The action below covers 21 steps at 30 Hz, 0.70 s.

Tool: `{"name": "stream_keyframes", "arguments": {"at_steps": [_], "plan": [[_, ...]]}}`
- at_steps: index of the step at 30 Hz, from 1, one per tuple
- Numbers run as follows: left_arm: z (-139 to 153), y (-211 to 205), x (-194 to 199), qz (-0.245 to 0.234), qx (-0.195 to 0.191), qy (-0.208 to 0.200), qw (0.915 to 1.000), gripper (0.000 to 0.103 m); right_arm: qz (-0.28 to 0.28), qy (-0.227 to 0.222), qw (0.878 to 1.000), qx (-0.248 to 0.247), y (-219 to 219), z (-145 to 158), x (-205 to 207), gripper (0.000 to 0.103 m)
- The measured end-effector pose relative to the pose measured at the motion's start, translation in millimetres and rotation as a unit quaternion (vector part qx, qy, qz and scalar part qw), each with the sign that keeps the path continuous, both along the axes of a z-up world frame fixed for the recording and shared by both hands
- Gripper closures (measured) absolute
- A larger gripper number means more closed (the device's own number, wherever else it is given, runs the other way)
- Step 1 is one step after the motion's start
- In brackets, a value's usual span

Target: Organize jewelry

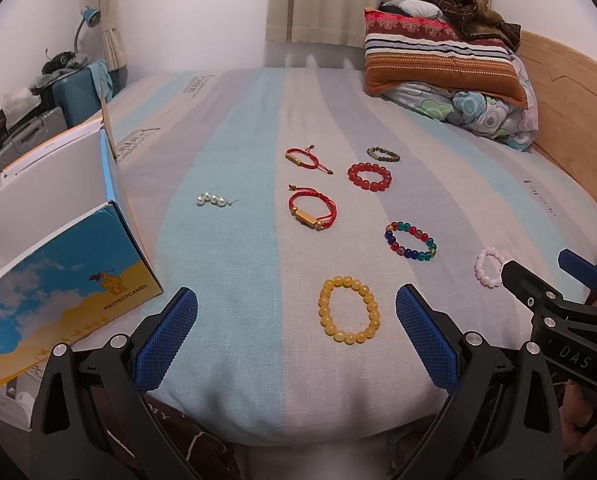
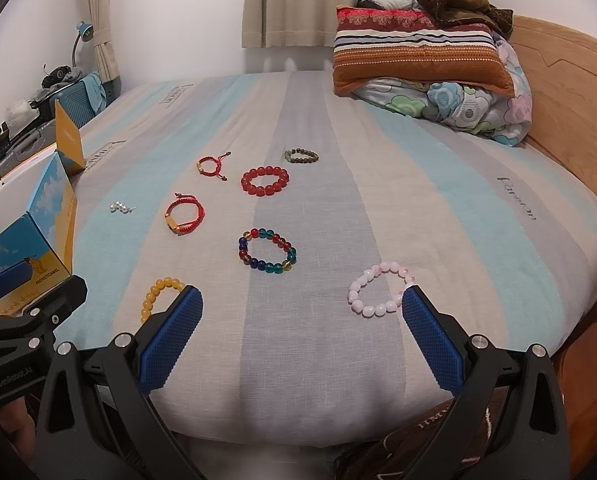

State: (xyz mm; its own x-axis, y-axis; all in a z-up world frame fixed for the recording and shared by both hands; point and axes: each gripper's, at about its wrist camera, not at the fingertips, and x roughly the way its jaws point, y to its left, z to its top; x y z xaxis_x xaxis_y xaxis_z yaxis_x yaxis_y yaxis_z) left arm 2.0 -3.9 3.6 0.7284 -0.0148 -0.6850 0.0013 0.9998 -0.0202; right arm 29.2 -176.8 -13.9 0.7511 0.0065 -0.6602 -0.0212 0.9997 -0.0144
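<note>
Bed (image 1: 238,128) with striped sheet, jewelry spread flat across it. Left gripper (image 1: 296,320) at the near edge, jaws wide, holding nothing; yellow bead bracelet (image 1: 348,310) lies on the sheet between its fingertips, untouched. Right gripper (image 2: 302,312) also at the near edge, jaws wide and empty; pink bead bracelet (image 2: 380,290) just beside its right finger, cannot tell if touching. Multicolour bead bracelet (image 2: 267,251) sits mid-bed, farther than both. Red cord bracelet with gold bar (image 1: 312,210) left of it; a second, smaller red cord bracelet (image 1: 304,157) farther back. Red bead bracelet (image 1: 369,176) right of that, small dark green bead bracelet (image 1: 383,154) farthest. Short string of pearls (image 1: 211,200) lies alone to the left, near the open blue-and-yellow box (image 1: 70,288) at the left edge of the bed. Pillows and bedding (image 2: 426,60) piled far right by the wooden headboard (image 2: 570,92).
</note>
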Motion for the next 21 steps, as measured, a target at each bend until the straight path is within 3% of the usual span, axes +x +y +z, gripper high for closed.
{"name": "stream_keyframes", "arguments": {"at_steps": [21], "plan": [[0.7,-1.3,-0.7,-0.002,0.001,-0.001,1.0,0.006,0.003,-0.001,1.0,0.003,3.2,-0.7,-1.0,0.007]]}}
